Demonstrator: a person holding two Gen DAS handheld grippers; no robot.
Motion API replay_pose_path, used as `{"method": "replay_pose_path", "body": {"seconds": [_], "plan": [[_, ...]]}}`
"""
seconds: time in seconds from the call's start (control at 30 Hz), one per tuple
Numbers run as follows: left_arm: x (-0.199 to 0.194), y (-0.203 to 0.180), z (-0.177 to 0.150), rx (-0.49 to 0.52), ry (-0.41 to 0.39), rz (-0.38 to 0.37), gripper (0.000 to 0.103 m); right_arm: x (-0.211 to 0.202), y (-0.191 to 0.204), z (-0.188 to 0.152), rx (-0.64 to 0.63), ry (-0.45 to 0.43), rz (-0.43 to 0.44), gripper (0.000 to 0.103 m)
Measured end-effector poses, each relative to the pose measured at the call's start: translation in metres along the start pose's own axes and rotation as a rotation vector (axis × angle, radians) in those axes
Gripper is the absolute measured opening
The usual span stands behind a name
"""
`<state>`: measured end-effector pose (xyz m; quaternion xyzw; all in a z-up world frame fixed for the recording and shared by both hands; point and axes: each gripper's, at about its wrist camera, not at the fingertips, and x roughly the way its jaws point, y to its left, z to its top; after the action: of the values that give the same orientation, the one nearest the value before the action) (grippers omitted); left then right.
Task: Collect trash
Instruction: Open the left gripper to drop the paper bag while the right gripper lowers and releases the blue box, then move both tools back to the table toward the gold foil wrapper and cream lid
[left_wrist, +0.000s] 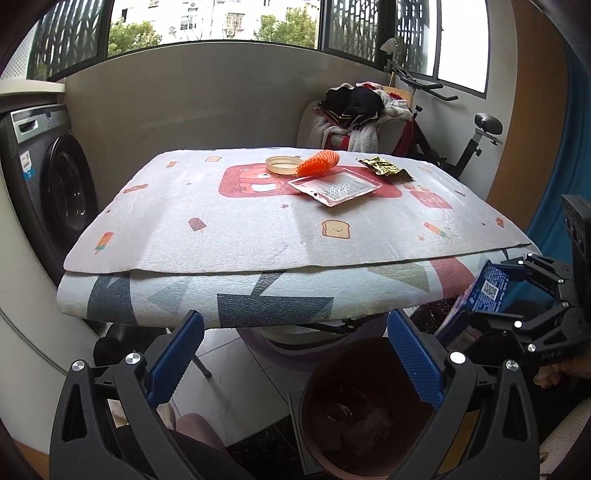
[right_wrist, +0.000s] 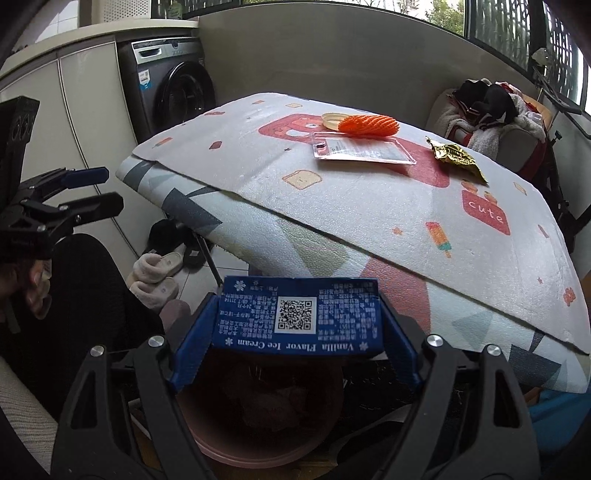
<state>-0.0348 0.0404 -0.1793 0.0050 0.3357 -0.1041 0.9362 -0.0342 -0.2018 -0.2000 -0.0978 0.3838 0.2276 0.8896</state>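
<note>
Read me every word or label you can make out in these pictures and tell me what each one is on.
"Vanilla Flavor Ice Cream": on the blue carton held in the right tool, printed upside down.
"cute": on the red patch of the table mat.
Fine print and QR code on the carton, washing machine stickers, clear packet: too small to read.

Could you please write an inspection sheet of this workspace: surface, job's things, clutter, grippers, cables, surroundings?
Surface: padded mat over the table.
Job's things: orange net, round lid, clear flat package and gold wrapper on the mat; pink bin below the near edge.
Clutter: slippers on the floor.
Grippers: left hand-held gripper open, empty; right hand-held gripper shut on blue ice cream box above the bin.
Cables: nothing seen.
Surroundings: washing machine, exercise bike, clothes pile.
</note>
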Motion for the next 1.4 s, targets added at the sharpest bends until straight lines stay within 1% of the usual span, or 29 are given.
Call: {"method": "replay_pose_path", "body": {"seconds": [0.13, 0.47, 0.53, 0.57, 0.63, 0.7, 0.9, 1.03, 1.13, 1.17, 1.3, 1.4], "plan": [[0.005, 0.003, -0.001, -0.011, 0.025, -0.002, 0.097, 0.001, 0.003, -0.001, -0.015, 0.005, 0.001, 0.081], [0.010, 0.003, -0.003, -0.013, 0.046, 0.000, 0.097, 0.008, 0.006, -0.002, -0.028, 0.030, 0.014, 0.082], [0.011, 0.004, -0.003, -0.016, 0.049, 0.001, 0.097, 0.008, 0.007, -0.002, -0.033, 0.031, 0.009, 0.087], [0.011, 0.004, -0.003, -0.017, 0.051, 0.001, 0.097, 0.008, 0.007, -0.002, -0.031, 0.028, 0.008, 0.092], [0.011, 0.004, -0.004, -0.018, 0.051, 0.001, 0.097, 0.007, 0.005, -0.002, -0.020, 0.022, -0.001, 0.095], [0.012, 0.004, -0.004, -0.017, 0.052, 0.001, 0.097, 0.007, 0.001, -0.002, 0.000, 0.023, -0.016, 0.097], [0.012, 0.004, -0.004, -0.017, 0.052, 0.007, 0.097, 0.005, -0.010, -0.001, 0.057, 0.010, -0.062, 0.097], [0.014, 0.003, -0.004, -0.012, 0.059, 0.022, 0.097, 0.002, -0.024, 0.002, 0.111, 0.002, -0.055, 0.097], [0.015, 0.002, -0.003, 0.001, 0.067, 0.038, 0.097, 0.002, -0.035, 0.006, 0.145, 0.014, -0.118, 0.097], [0.014, 0.001, -0.002, 0.004, 0.064, 0.046, 0.097, 0.002, -0.039, 0.007, 0.163, 0.011, -0.121, 0.097], [0.012, 0.002, 0.004, 0.002, 0.040, 0.074, 0.097, -0.001, -0.062, 0.010, 0.254, -0.014, -0.082, 0.097], [0.012, 0.007, 0.011, -0.025, 0.033, 0.060, 0.097, -0.005, -0.077, 0.013, 0.282, -0.057, -0.087, 0.097]]}}
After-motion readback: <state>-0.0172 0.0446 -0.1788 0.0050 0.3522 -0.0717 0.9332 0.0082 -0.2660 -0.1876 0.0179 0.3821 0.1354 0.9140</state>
